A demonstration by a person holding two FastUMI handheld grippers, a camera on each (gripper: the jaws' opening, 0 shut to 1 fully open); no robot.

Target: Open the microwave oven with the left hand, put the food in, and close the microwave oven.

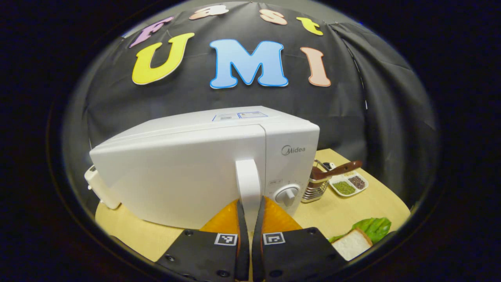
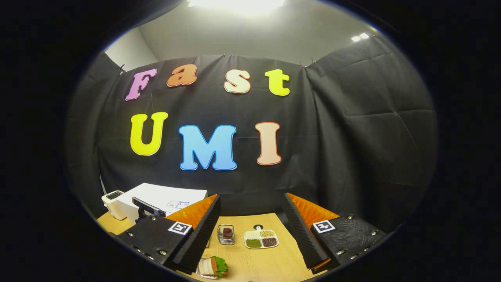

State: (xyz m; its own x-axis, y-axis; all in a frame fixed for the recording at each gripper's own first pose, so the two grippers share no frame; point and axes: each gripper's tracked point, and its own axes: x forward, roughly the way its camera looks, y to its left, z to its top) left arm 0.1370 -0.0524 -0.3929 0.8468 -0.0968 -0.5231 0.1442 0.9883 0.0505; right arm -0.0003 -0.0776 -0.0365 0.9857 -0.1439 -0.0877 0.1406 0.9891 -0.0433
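Two claws, one white microwave oven (image 1: 188, 172), food on a wooden counter (image 1: 336, 213).
Left gripper view, left to right: white toaster (image 1: 102, 192) behind the oven's left corner; oven door slightly ajar, its upright handle (image 1: 248, 184) clamped between the left claw (image 1: 249, 219); dial (image 1: 287, 194); wire basket (image 1: 315, 188); divided dish of grains (image 1: 348, 185); bread slice with lettuce (image 1: 358, 239) at the counter's near right. Right gripper view: right claw (image 2: 250, 231) spread wide above the counter, sandwich (image 2: 213, 267) lying below its left finger.
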